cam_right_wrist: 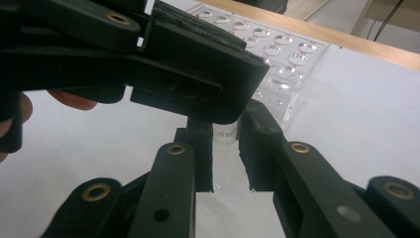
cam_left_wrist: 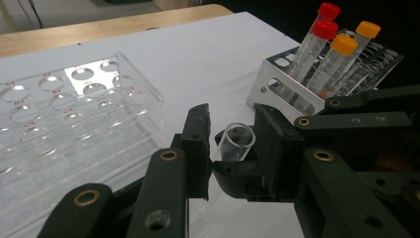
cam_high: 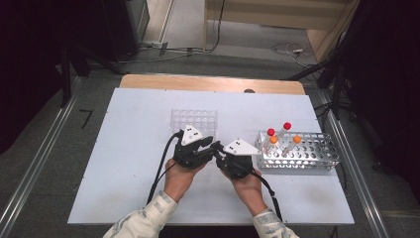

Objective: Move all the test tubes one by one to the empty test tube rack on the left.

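The two grippers meet tip to tip at the middle of the white table (cam_high: 124, 163). My right gripper (cam_high: 221, 157) (cam_right_wrist: 227, 129) is shut on a clear, uncapped tube (cam_right_wrist: 225, 136) with printed marks. In the left gripper view the tube's open mouth (cam_left_wrist: 236, 141) stands between the jaws of my left gripper (cam_left_wrist: 232, 119) (cam_high: 210, 144). It lies against the right-hand jaw, and a thin strip of table shows at the left-hand one. In the right gripper view a left jaw crosses over the tube's top and hides it.
An empty clear plastic rack (cam_high: 194, 119) (cam_left_wrist: 74, 114) stands just beyond the grippers. To their right is a metal rack (cam_high: 302, 157) (cam_left_wrist: 270, 82) holding tubes with red caps (cam_high: 286, 126) and orange caps (cam_high: 273, 140). Cables trail toward the table's near edge.
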Demonstrator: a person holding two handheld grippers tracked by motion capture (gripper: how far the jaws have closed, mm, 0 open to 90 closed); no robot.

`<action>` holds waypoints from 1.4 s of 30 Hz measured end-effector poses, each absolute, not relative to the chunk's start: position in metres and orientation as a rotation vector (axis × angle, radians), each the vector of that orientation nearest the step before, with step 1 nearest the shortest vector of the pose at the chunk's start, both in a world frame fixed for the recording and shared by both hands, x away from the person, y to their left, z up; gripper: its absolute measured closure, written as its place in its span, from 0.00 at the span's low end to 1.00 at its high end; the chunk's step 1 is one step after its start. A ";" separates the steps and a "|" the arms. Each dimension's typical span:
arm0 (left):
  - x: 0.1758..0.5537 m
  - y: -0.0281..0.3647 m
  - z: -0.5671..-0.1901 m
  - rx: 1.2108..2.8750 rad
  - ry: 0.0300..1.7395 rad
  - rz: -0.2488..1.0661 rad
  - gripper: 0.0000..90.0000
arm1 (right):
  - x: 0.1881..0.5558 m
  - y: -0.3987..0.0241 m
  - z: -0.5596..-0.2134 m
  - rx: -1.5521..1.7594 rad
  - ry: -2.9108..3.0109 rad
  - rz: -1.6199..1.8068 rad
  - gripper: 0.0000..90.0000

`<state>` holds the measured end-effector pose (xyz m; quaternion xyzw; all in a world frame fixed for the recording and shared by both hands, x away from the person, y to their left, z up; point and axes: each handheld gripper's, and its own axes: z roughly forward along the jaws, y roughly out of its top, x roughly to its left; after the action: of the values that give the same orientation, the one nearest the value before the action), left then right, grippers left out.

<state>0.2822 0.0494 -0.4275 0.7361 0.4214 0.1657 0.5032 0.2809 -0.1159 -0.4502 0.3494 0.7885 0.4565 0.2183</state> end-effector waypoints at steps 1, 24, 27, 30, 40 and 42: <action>0.282 0.049 -0.428 1.776 1.019 0.397 0.77 | 0.281 -0.116 -0.450 0.964 2.182 1.263 0.82; 0.298 0.050 -0.412 1.723 1.052 0.415 0.86 | 0.280 -0.128 -0.445 0.967 2.215 1.289 0.55; 0.302 0.050 -0.408 1.714 1.056 0.409 0.86 | 0.279 -0.134 -0.444 0.982 2.215 1.294 0.52; 0.309 0.048 -0.401 1.719 1.057 0.452 0.86 | 0.278 -0.139 -0.444 1.000 2.219 1.302 0.50; 0.331 0.052 -0.383 1.703 1.088 0.515 0.86 | 0.278 -0.153 -0.441 1.016 2.211 1.305 0.43; 0.334 0.053 -0.381 1.700 1.095 0.528 0.86 | 0.278 -0.154 -0.441 1.021 2.213 1.304 0.42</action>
<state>0.3343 0.0531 -0.3809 0.7035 0.4532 0.2184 0.5020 0.2784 -0.1538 -0.4413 0.3630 0.7864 0.4633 0.1877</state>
